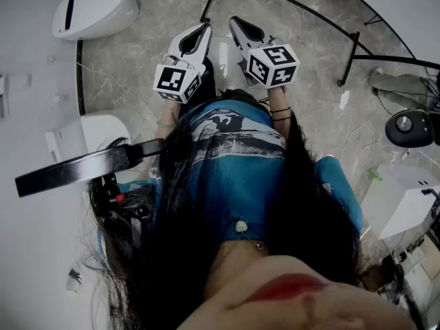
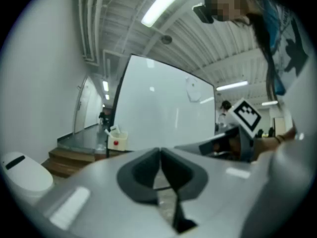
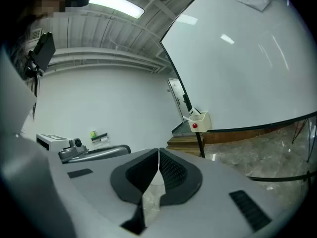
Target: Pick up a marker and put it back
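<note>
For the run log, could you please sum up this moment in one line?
left gripper: shut, empty | right gripper: shut, empty | whiteboard: ahead of both grippers

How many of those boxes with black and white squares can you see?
2. The left cube sits on the left gripper. The right cube sits on the right gripper. They are side by side in the head view, and none seems hidden.

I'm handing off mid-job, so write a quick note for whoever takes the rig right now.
Left tool: shut, empty.
Right tool: shut, empty.
Both are held in front of the person, facing the whiteboard.
Things: no marker can be made out; a white box sits at the whiteboard's edge.
Done: nothing that shows.
Left: pick up a marker, put it back.
</note>
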